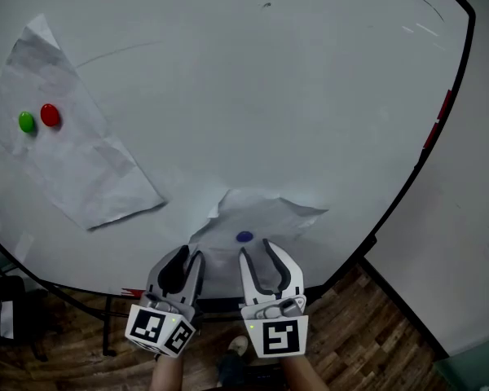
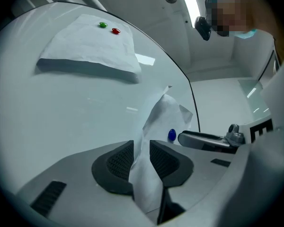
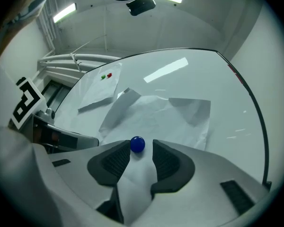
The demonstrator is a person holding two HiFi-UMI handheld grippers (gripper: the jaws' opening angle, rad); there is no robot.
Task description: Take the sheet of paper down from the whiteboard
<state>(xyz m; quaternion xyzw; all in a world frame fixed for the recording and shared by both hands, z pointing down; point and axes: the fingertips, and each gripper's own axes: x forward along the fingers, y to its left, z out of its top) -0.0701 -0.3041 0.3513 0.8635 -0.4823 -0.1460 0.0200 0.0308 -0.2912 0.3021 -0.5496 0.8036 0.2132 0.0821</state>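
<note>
A crumpled white sheet of paper [image 1: 265,214] hangs low on the whiteboard [image 1: 269,72], pinned by a blue magnet [image 1: 244,237]. My left gripper [image 1: 191,255] is at the sheet's lower left edge. In the left gripper view a loose fold of the paper [image 2: 163,112] stands between the pads of that gripper [image 2: 141,148], which do not clamp it. My right gripper [image 1: 255,249] is just under the magnet. In the right gripper view the blue magnet [image 3: 137,144] sits between the tips of that open gripper [image 3: 138,151], with a gap on each side.
A second white sheet [image 1: 73,153] hangs at the board's upper left, held by a green magnet [image 1: 26,122] and a red magnet [image 1: 50,116]. The board's dark frame [image 1: 428,149] runs down the right side. Wooden floor [image 1: 367,332] lies below.
</note>
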